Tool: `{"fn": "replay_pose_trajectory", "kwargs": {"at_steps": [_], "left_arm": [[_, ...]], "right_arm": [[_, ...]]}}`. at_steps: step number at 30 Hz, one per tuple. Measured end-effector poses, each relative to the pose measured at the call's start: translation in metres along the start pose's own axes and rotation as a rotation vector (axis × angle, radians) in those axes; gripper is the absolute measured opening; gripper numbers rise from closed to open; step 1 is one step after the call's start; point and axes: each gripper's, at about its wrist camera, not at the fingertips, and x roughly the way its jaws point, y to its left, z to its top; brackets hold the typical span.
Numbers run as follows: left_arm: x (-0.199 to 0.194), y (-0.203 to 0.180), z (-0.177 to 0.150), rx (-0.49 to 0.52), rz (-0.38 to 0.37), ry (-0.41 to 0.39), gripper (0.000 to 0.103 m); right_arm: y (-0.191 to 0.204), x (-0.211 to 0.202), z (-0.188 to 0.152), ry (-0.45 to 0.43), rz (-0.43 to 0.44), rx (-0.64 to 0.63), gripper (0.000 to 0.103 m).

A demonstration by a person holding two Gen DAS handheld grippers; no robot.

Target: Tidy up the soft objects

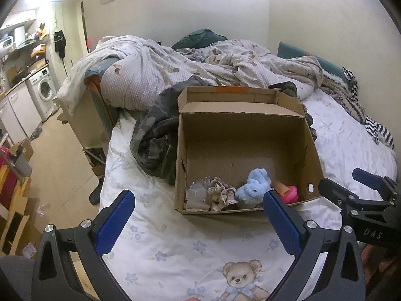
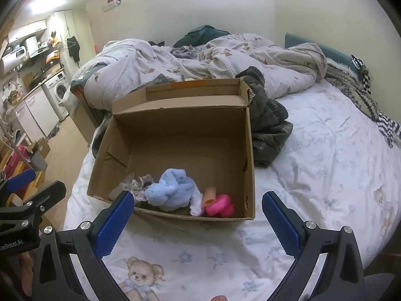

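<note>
I see the bed (image 2: 325, 155) first, its bear-print sheet spread wide, with a rumpled quilt (image 2: 225, 57) heaped toward the wall and a dark camouflage garment (image 2: 268, 135) bunched against the far side of the cardboard box (image 2: 175, 130). The box sits open on the sheet, lid flap folded back, and it already holds the soft things I can make out: along its near wall lie a pale blue plush cloth (image 2: 173, 190), a grey frilled scrunchie (image 2: 140, 185) beside it, and a pink rubber duck (image 2: 220, 205) with a peach tube (image 2: 210, 195) touching it.

I judge the job largely done, since I find no small soft items loose on the sheet near the box; the quilt and the camouflage garment are still unsorted, if they count.

My left gripper (image 1: 200, 223) hangs just short of the box's near wall, its blue pads spread wide, holding nothing and touching nothing. My right gripper (image 2: 198, 223) matches it, fingers far apart and empty, poised above the sheet in front of the box.
</note>
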Motion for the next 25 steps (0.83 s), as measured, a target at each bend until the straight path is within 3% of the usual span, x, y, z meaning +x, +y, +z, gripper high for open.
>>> {"fn": "replay_pose_trajectory", "kwargs": {"at_steps": [25], "left_arm": [[0.0041, 0.0087, 0.0015, -0.028, 0.002, 0.016, 0.102]], "right_arm": [[0.0001, 0.0000, 0.0006, -0.001, -0.002, -0.009, 0.103]]}}
